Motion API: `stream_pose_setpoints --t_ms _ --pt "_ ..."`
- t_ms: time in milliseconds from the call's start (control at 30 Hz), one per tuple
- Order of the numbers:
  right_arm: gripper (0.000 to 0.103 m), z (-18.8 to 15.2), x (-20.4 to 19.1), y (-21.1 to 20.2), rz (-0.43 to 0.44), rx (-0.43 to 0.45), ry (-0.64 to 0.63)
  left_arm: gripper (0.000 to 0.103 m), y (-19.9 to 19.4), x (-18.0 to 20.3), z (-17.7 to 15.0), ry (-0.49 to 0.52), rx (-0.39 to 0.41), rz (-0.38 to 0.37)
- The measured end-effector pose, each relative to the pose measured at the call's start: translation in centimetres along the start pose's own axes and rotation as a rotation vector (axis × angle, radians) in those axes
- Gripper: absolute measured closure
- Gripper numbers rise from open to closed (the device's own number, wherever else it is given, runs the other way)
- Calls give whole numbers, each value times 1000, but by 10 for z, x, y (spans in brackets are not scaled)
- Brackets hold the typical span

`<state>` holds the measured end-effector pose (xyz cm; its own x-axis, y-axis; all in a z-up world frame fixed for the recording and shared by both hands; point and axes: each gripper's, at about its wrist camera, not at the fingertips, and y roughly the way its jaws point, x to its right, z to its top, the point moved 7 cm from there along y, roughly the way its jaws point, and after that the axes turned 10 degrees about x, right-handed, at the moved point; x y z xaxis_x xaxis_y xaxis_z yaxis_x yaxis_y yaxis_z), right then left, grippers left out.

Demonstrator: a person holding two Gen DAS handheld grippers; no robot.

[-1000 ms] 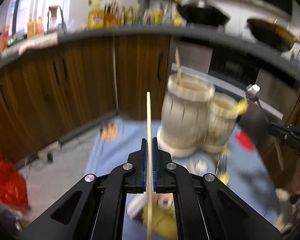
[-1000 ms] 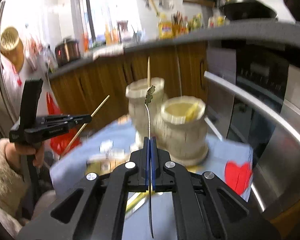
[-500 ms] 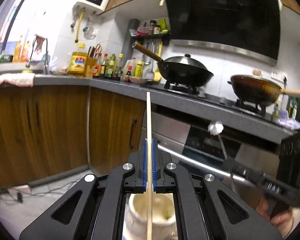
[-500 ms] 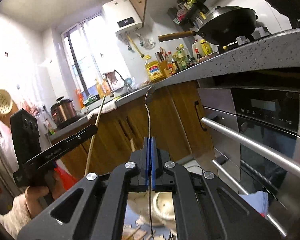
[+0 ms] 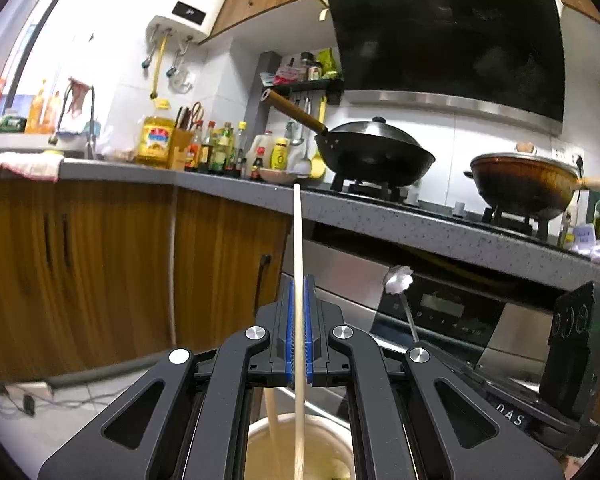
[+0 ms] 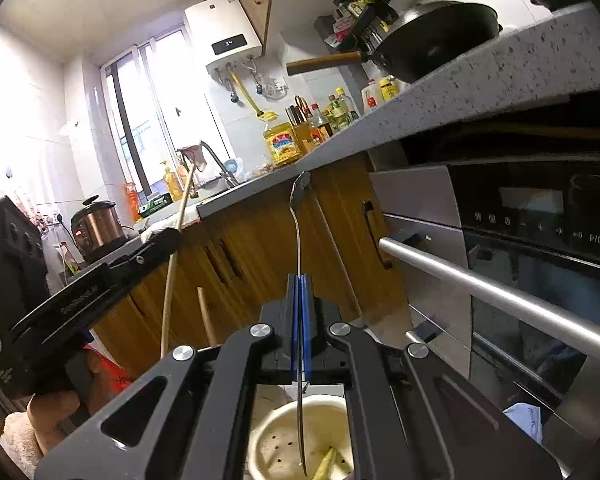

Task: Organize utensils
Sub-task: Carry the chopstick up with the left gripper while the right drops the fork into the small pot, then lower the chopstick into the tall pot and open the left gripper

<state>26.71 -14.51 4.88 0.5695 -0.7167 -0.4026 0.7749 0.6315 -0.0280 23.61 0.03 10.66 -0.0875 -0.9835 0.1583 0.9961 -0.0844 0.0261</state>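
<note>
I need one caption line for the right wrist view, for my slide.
Right tongs shut on a metal utensil, its lower end over a cream holder.

Pale wood chopstick (image 5: 297, 240); cream holder (image 6: 284, 432); black wok (image 5: 374, 156); grey speckled counter (image 5: 380, 216).

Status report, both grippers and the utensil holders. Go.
Left gripper shut on wooden chopstick, tip over cream holder. Right gripper shut on metal spoon, lower end inside holder. Nothing blocking either opening.
</note>
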Motion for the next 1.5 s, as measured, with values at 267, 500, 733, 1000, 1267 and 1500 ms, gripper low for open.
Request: stream_pose_setpoints --t_ms 267,500,733,1000,1267,1500 --pt "102 -14 11 4 -21 -28 -7 98 -4 -6 -14 -7 -9 0" --pt "102 -22 18 -12 -12 -40 14 98 -29 -23 -26 -22 -42 5" --pt "102 -32 18 -36 -6 -66 -16 98 -47 -24 -47 13 -117 21" --pt "102 -43 18 -48 -14 -110 -57 98 -49 -18 -61 64 -158 45" --pt "102 -48 17 -46 -24 -135 -81 98 -49 -17 -66 91 -185 56" --pt "101 -48 21 -46 -47 -148 -78 94 -48 -16 -66 108 -199 59"
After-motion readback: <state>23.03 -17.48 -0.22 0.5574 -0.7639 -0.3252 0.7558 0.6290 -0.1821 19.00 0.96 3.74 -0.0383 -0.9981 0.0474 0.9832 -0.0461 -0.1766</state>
